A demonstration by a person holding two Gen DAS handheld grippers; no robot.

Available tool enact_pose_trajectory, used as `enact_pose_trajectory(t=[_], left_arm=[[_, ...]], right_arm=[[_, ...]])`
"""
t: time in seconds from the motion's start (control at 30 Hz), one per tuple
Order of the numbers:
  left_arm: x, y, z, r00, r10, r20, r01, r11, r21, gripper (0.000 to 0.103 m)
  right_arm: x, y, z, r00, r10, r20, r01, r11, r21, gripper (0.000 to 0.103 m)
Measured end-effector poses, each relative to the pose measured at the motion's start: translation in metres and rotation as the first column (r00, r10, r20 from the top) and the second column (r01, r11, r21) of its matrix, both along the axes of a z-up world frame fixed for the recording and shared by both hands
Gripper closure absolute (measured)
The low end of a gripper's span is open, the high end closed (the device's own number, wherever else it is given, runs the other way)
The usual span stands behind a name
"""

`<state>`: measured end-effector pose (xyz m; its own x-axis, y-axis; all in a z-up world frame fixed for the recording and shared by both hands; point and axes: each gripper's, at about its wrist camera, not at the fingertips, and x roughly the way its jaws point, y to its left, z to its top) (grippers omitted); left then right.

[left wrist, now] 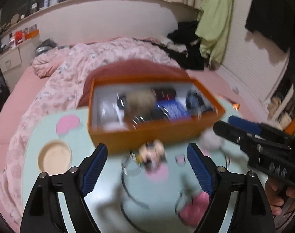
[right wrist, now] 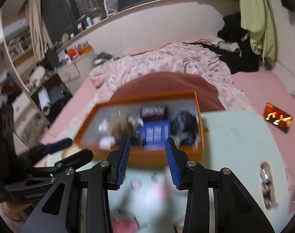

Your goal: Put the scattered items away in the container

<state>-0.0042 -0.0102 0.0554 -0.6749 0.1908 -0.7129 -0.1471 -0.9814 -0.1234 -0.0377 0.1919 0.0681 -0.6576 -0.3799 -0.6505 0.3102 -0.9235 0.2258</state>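
Rectangular orange box (left wrist: 153, 134), ribbed blue pads (left wrist: 95, 171), pale green tray (left wrist: 100, 200)

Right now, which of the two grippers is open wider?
The left gripper: its blue pads stand far apart over the table items, while the right gripper shows a narrower gap.

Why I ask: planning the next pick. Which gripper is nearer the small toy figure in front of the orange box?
Left. The left gripper frames the toy figure between its open fingers; the right gripper sits off to the figure's right.

Mint table (left wrist: 100, 190) bears orange box (left wrist: 147, 134) and blurred trinkets (left wrist: 151, 153).
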Motion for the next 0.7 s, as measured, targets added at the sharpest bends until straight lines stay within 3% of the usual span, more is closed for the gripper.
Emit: enact_pose_trajectory(t=[0.03,0.07,0.17,0.27,0.3,0.37,0.43,0.6,0.7], left_arm=[[0.006,0.004,-0.008,1.0,-0.003,0.021,0.004,1.0,-0.019,0.018],[0.011,0.007,-0.017,0.999,-0.001,0.047,0.003,0.999,-0.043,0.018],[0.016,0.009,-0.036,0.994,0.033,0.1,-0.026,0.997,-0.071,0.018],[0.013,0.008,-0.047,0.988,0.07,0.135,-0.059,0.995,-0.083,0.017],[0.013,0.009,-0.048,0.989,0.08,0.121,-0.067,0.992,-0.11,0.016],[0.013,0.011,-0.052,0.987,0.088,0.131,-0.07,0.988,-0.137,0.001],[0.015,0.012,-0.054,0.988,0.076,0.132,-0.058,0.99,-0.132,0.0],[0.02,0.007,-0.055,0.987,0.112,0.118,-0.097,0.987,-0.125,0.0],[0.02,0.008,-0.055,0.986,0.113,0.118,-0.098,0.987,-0.126,0.0]], right_arm=[[0.012,-0.003,-0.005,1.0,0.0,-0.001,0.0,0.999,0.043,0.042],[0.018,-0.004,-0.012,1.0,-0.008,-0.006,0.008,0.997,0.081,0.04],[0.036,-0.006,-0.029,0.999,-0.038,-0.022,0.042,0.979,0.198,0.038],[0.037,-0.002,-0.048,0.997,-0.069,0.025,0.06,0.966,0.251,0.038],[0.035,-0.002,-0.052,0.996,-0.077,0.049,0.061,0.963,0.262,0.038],[0.026,-0.001,-0.065,0.988,-0.104,0.116,0.067,0.955,0.288,0.036],[0.02,0.003,-0.068,0.982,-0.126,0.14,0.084,0.957,0.277,0.015],[0.016,0.005,-0.069,0.976,-0.148,0.162,0.095,0.951,0.295,0.0],[0.019,0.006,-0.071,0.975,-0.15,0.166,0.095,0.95,0.297,0.0]])
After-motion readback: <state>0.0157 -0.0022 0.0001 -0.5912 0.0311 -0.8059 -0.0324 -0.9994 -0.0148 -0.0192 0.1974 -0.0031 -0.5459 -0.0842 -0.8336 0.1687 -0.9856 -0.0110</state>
